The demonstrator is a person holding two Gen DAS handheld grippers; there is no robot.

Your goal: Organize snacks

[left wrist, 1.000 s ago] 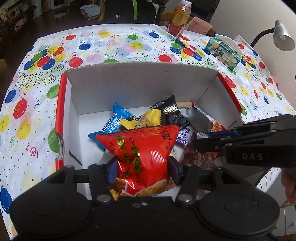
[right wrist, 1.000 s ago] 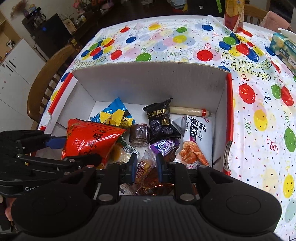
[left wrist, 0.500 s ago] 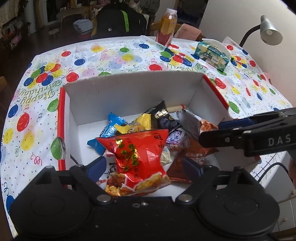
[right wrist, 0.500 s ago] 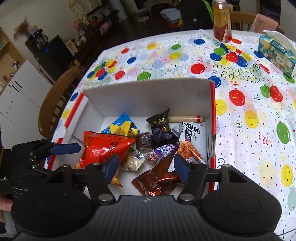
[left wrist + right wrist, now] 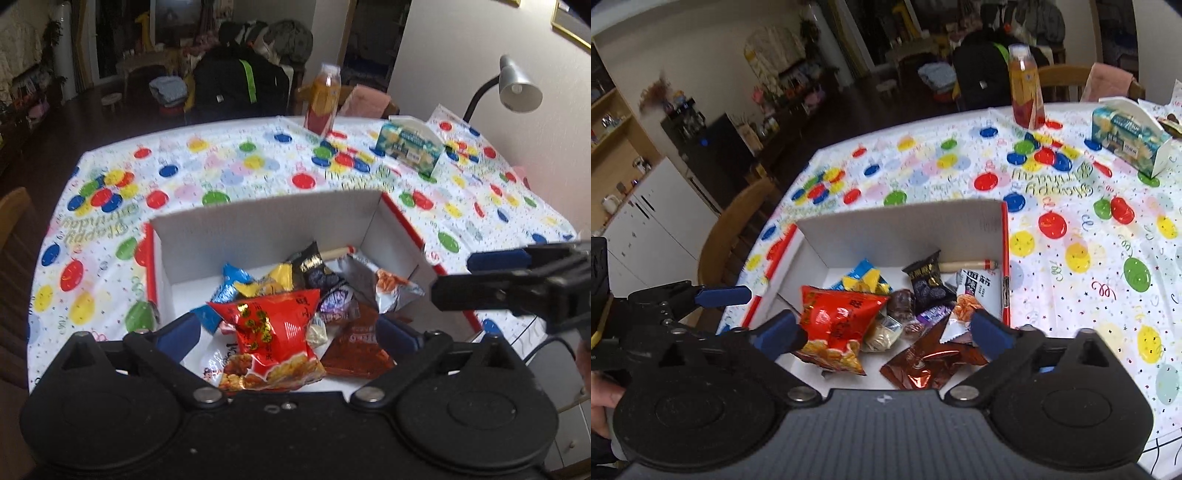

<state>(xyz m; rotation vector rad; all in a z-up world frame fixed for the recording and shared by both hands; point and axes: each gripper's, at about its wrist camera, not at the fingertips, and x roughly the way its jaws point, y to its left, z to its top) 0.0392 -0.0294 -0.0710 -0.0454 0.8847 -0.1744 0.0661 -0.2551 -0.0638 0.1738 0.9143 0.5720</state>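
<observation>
Snacks in the box, both grippers empty

We see the box by the table's near edge; our left gripper and right gripper gape, hovering over it. The red bag lies lengthwise toward us, nearest the left gripper.

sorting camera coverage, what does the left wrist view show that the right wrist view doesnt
Only the left wrist view shows the grey desk lamp by the wall. Only the right wrist view shows the wooden chair, the white cabinet and a hand on the other gripper's handle. Both show the white box, the red snack bag and brown foil packet lying in it, the bottle, and open grippers.
</observation>
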